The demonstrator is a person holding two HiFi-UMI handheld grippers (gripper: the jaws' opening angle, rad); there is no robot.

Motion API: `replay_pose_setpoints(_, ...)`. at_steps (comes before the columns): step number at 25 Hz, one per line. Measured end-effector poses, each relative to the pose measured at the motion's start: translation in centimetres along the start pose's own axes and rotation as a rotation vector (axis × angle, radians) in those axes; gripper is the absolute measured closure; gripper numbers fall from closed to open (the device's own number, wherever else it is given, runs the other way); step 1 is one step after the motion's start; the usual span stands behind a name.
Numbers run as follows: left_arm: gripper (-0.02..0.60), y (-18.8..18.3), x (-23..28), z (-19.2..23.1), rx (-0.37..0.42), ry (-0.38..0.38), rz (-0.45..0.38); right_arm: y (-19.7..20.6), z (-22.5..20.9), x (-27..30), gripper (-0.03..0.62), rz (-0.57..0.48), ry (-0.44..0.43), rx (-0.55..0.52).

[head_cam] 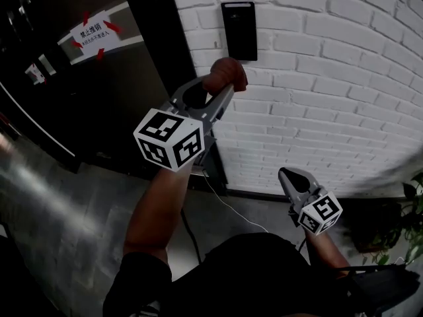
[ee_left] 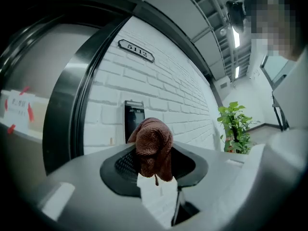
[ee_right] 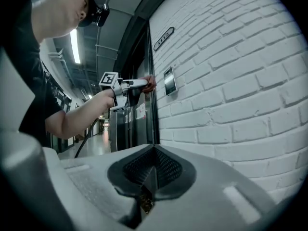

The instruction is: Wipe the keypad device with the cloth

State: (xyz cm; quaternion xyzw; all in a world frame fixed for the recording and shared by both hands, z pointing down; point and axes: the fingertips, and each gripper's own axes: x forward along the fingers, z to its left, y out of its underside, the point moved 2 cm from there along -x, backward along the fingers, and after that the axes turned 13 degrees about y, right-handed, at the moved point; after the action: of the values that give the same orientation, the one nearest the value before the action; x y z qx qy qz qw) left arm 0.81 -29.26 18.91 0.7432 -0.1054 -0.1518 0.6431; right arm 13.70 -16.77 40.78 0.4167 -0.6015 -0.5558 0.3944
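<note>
Right gripper [ee_right: 153, 170]: held low beside the person's body, the farther of the two from the job. Its jaws are clenched together with nothing between them.
Left gripper [head_cam: 221, 90]: lifted high on an outstretched forearm, its jaws grasping the cloth [head_cam: 227, 73] and aimed up at the brick wall [head_cam: 344, 91].
Cloth detail: reddish-brown and bunched into a rounded wad that bulges past the jaw tips. By my reading the wad would meet a surface before the jaws do.
Gap: the right gripper view shows a strip of wall between the wad and the keypad device [head_cam: 239, 30]. The two are near, not touching.
Keypad device: a narrow black panel fixed flat to the white bricks, long axis upright.
Direction from the jaws: in the head view it lies just above the wad and a little to the right. In the left gripper view it stands straight ahead, half hidden behind the cloth.
Nearer hand: the left, clearly, and it already carries the cloth.
Coming move (judgement): a short push forward and upward to land the wad on the panel's lower end, then strokes along its upright length.
Risk (judgement): drifting sideways onto rough brick, which could snag the cloth.
Door frame [head_cam: 153, 45]: dark, just left of the panel.
Sign [head_cam: 94, 33]: white, taped in red on the dark door farther left.
Plant [ee_left: 235, 124]: green, well away along the wall.
</note>
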Motion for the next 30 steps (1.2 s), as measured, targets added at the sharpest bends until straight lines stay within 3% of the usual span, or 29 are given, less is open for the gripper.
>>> replay_pose_setpoints(7,0.419,-7.6,3.9,2.4,0.151,-0.09,-0.014,-0.2,-2.3,0.5,0.603,0.014,-0.062,-0.012)
replay_pose_setpoints(11,0.419,-9.9,6.4,4.2,0.166,-0.145,-0.019,-0.1,-2.8,0.7,0.603,0.023,-0.108,-0.016)
replay_pose_setpoints(20,0.42,-9.1,9.5,6.5,0.161,-0.232,0.038,0.2,-5.1,0.0,0.603,0.031,-0.15,-0.002)
replay_pose_setpoints(30,0.42,-8.8,9.2,6.5,0.162,-0.25,0.04,1.2,-5.7,-0.6,0.603,0.032,-0.137,0.022)
